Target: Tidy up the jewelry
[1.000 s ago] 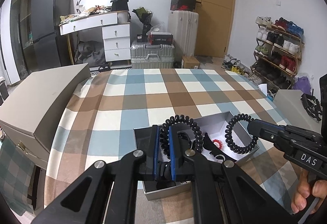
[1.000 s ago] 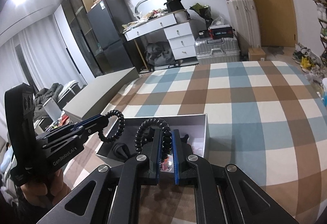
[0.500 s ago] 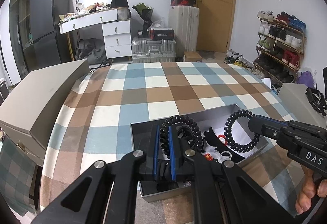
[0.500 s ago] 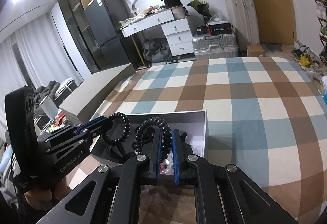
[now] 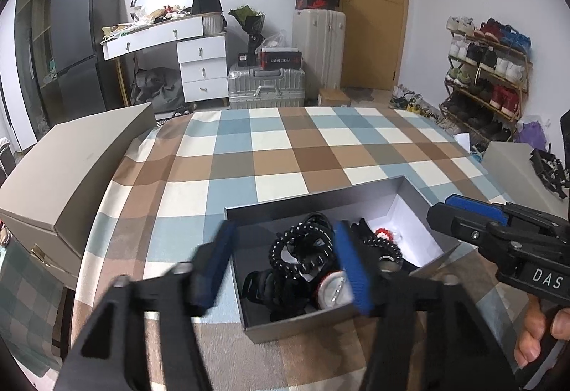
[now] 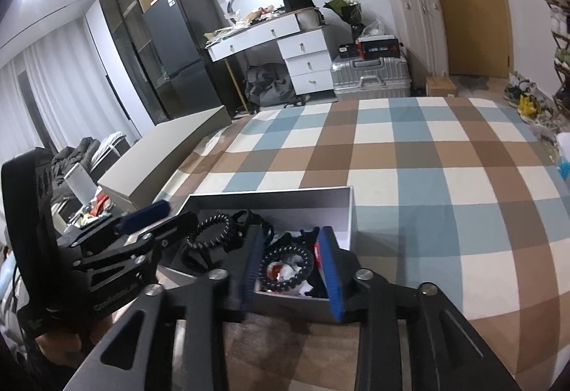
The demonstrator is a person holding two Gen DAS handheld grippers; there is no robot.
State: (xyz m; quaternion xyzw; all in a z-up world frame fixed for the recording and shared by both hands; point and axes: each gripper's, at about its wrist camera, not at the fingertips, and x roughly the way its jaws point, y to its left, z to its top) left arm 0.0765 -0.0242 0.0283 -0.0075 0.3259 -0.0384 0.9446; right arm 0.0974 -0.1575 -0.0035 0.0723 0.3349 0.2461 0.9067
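A grey open box [image 5: 313, 202] sits on the checked bedspread, also in the right wrist view [image 6: 351, 209]. Inside lie black coiled hair ties: one [image 5: 302, 248] under my left gripper, one [image 6: 285, 262] under my right gripper, and another [image 6: 210, 234]. A red trinket [image 5: 383, 233] and a round silver piece [image 5: 333, 287] lie among them. My left gripper [image 5: 285, 259] is open and empty over the box. My right gripper [image 6: 290, 266] is open and empty over the box; it also shows in the left wrist view [image 5: 473, 212].
A beige lidded chest [image 5: 67, 170] stands at the bed's left edge. A second grey box [image 5: 513, 163] is at the right. Beyond the bed are a silver suitcase [image 5: 267, 84], white desk drawers [image 5: 203, 66], and a shoe rack [image 5: 488, 70].
Both grippers were shut on black coiled hair ties held above the box. Both have opened, and the hair ties now lie in the box.
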